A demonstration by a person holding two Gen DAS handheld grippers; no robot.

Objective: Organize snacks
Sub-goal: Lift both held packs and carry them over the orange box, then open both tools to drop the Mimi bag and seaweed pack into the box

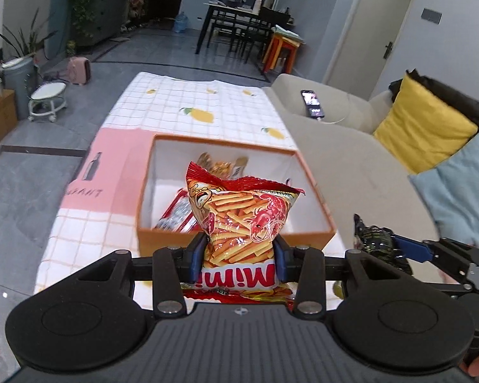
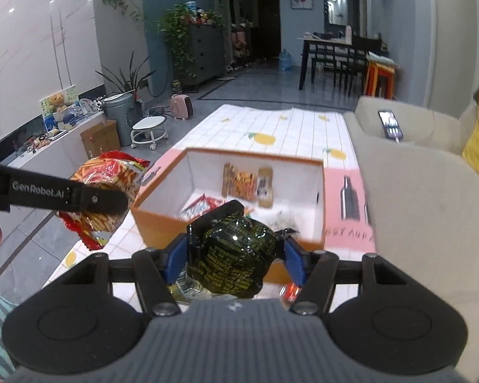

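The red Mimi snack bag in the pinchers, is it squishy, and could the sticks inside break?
The Mimi bag probably is squishy: it narrows where the left gripper pinches it. It looks puffy, so likely light. The thin sticks showing through might snap if squeezed harder.

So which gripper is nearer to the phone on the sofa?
Right. The right gripper, holding a dark green packet, is on the sofa's side; the left gripper, with the Mimi bag, is farther from the phone.

surface: worktop (image 1: 182, 102) under white grid cloth with lemon print (image 2: 271, 127) | on it: pink printed sheet (image 1: 118, 166), open orange box (image 1: 163, 233) holding snack packets | box beside sheet
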